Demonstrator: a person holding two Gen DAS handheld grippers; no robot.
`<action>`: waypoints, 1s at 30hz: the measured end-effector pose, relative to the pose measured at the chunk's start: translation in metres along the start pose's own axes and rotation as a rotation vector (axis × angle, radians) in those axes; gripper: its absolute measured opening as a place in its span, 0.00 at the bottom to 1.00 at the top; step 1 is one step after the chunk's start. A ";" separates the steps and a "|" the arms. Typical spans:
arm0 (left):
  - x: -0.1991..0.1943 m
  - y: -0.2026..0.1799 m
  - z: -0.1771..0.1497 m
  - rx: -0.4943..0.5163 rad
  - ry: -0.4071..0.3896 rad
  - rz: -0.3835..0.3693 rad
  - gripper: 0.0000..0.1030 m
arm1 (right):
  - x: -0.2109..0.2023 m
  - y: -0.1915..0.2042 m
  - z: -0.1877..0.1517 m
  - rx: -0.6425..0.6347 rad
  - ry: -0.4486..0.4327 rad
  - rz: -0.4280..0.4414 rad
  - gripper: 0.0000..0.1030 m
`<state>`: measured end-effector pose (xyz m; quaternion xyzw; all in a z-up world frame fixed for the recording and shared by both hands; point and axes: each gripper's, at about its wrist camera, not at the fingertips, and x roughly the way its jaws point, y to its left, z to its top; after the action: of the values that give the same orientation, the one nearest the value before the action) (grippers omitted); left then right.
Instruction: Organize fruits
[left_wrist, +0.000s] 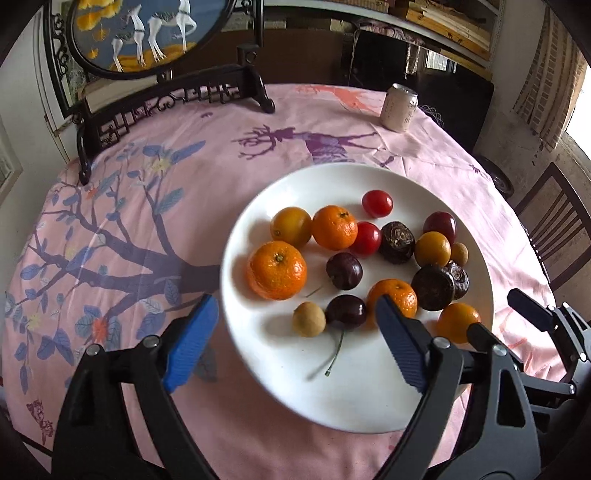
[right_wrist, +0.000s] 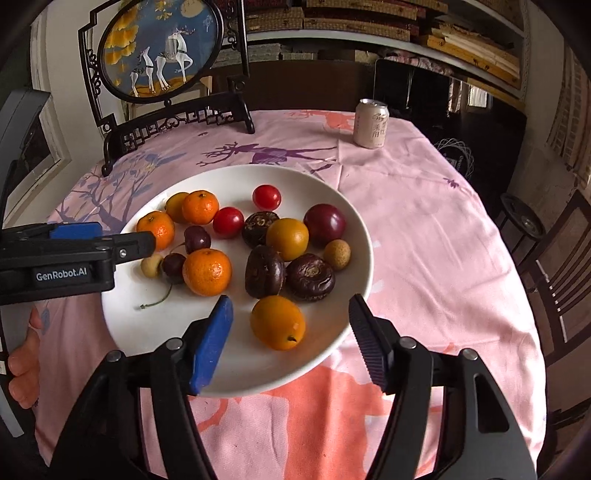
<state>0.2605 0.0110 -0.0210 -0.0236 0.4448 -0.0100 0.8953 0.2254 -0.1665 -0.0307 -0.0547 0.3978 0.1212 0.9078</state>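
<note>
In the left wrist view, the left gripper (left_wrist: 295, 332) stood wide open in the lower half of the frame, its blue pads straddling the near-left rim of the white plate (left_wrist: 266, 369) with nothing between them but plate, a small tan longan (left_wrist: 308, 319) and a dark cherry (left_wrist: 345, 312). The fruit lay mixed across the plate at centre right: a large mandarin (left_wrist: 277, 270) at the left of the pile, red cherry tomatoes (left_wrist: 377, 203) toward the top, dark brown water chestnuts (left_wrist: 433, 287) at the right. A drink can (left_wrist: 400, 108) stood on the pink tablecloth (left_wrist: 155, 206) at upper right, well apart from the plate.

In the right wrist view, the right gripper (right_wrist: 291, 332) was open at a moderate width at bottom centre, holding nothing; a yellow-orange kumquat (right_wrist: 277, 322) sat on the plate just beyond and between its pads. The left gripper's arm crossed in from the left edge, over the plate's left side.

The risk, as I judged it, lay in crowding: the round fruits touched one another, so a pad coming down on one could nudge its neighbours and set them rolling off the shallow rim. With both grippers over the same plate, they could also knock together, or a pad could catch the rim and tip the plate.
</note>
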 end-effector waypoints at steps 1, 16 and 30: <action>-0.007 0.000 -0.003 0.006 -0.007 0.001 0.87 | -0.006 0.000 -0.001 -0.005 0.001 -0.009 0.77; -0.113 -0.004 -0.118 0.019 -0.117 0.013 0.98 | -0.082 0.021 -0.077 0.038 0.007 -0.135 0.99; -0.127 -0.012 -0.125 0.038 -0.139 0.000 0.98 | -0.094 0.026 -0.081 0.045 -0.007 -0.126 0.99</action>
<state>0.0841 0.0001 0.0053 -0.0071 0.3814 -0.0169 0.9242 0.0993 -0.1738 -0.0163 -0.0589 0.3931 0.0549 0.9160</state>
